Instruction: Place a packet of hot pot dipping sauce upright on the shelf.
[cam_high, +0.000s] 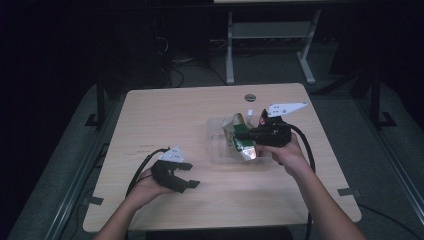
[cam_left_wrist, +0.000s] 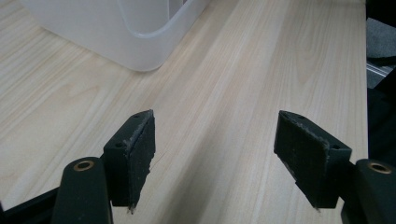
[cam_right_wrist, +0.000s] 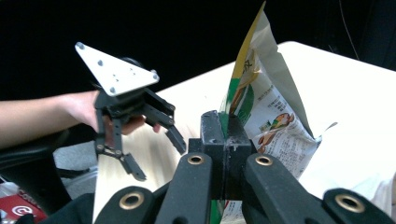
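High view shows the right gripper (cam_high: 248, 135) holding a green and white snack bag (cam_high: 241, 136) over a clear plastic bin (cam_high: 216, 150) that sits right of centre on the light wooden table (cam_high: 165, 110). Its jaws are pressed together on the bag's edge, and in the right gripper view the bag (cam_right_wrist: 268, 105) rises upright out of that pinch with its torn, crinkled top flaring above the black pads. The left gripper (cam_high: 186, 176) rests low near the table's front edge, well apart from the bin, and its jaws stand wide apart with nothing between them; the left gripper view shows bare wood between the two pads and a corner of the bin (cam_left_wrist: 140, 42) just ahead. The step in hand looks like setting the bag down into the bin. To do it well, the right hand should probably keep the pinch firm and lower the bag straight down until its bottom rests on the bin floor, since a light foil bag may swing or fold if it is let go too high. Tilting it slightly so that it leans on a wall of the bin could keep it from toppling out. The left gripper seems best left where it is, clear of the path, unless the bin starts to slide.
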